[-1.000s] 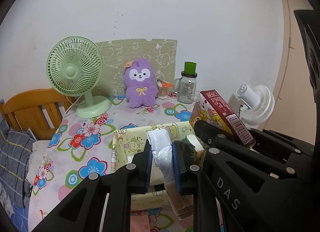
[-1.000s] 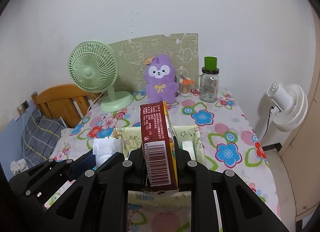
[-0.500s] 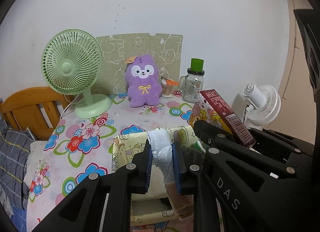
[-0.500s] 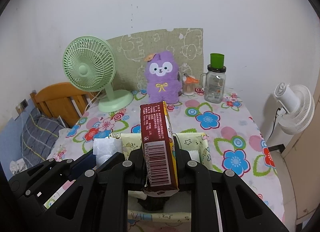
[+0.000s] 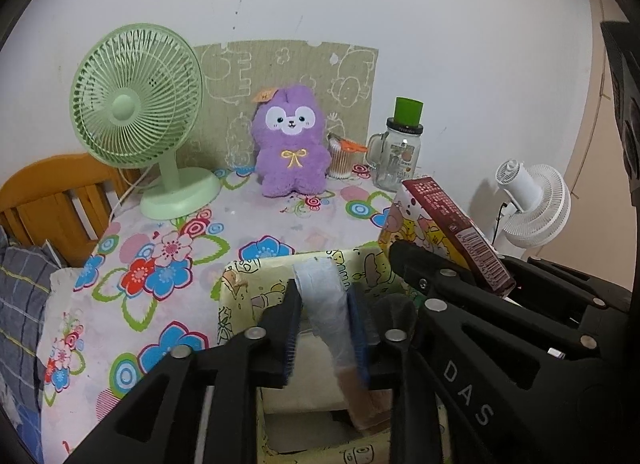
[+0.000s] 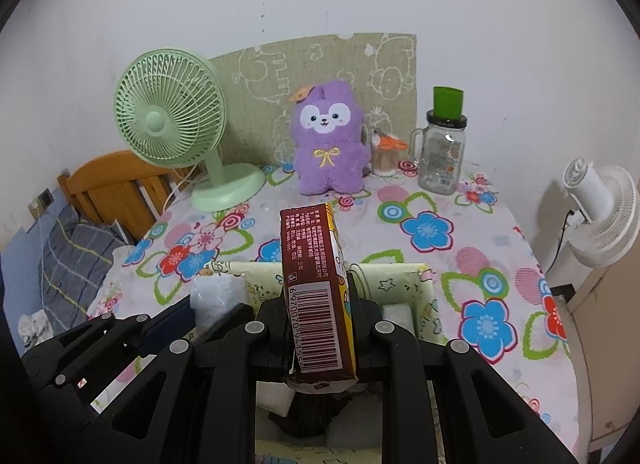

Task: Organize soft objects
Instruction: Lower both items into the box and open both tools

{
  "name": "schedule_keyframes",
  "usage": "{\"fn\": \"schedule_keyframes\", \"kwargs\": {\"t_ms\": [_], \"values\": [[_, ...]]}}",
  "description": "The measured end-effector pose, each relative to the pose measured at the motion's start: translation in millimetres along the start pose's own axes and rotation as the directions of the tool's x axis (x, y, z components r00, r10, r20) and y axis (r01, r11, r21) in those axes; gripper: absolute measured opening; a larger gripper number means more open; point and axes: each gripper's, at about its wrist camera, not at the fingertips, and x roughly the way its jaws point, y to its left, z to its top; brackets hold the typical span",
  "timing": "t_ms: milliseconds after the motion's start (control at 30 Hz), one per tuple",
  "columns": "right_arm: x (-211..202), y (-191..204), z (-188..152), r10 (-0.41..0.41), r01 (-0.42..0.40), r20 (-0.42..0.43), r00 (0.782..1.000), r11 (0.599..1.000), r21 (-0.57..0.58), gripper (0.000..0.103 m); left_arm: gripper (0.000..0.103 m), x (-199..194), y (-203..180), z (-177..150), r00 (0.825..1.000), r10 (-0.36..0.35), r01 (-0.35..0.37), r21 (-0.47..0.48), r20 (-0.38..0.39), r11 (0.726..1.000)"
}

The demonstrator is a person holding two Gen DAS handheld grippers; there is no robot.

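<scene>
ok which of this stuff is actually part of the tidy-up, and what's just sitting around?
In the job:
- white plastic-wrapped pack, between the left gripper fingers, which are opening
- brown tissue pack, clamped in the right gripper
- yellow fabric bin below both

Lying about:
- purple plush (soft, maybe later)
- green fan
- glass jar
- white fan
</scene>
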Motion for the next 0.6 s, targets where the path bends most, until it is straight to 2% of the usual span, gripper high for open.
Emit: {"fn": "schedule_keyframes", "kwargs": {"t_ms": [233,467,600], "values": [[17.5,4.6,-0.8,0.033,-0.033,-0.032,0.999,0.999,-0.009,0.022,0.052,11.2,8.0,-2.3,0.999,-0.005,0.005,-0.004,-0.033,1.000],[28.4,7.8,-3.6,0.062,-0.063,-0.056,0.997,0.998,-0.015,0.024,0.063,17.4,12.6,-6.3,0.998,0.015,-0.015,0.003,-0.056,1.000],[34.9,8.5,-5.7,0.050,-0.051,-0.075,0.996,0.999,-0.018,0.031,0.064,21.2,11.8,-8.9,0.997,0.031,-0.030,0.018,-0.069,0.999]]}}
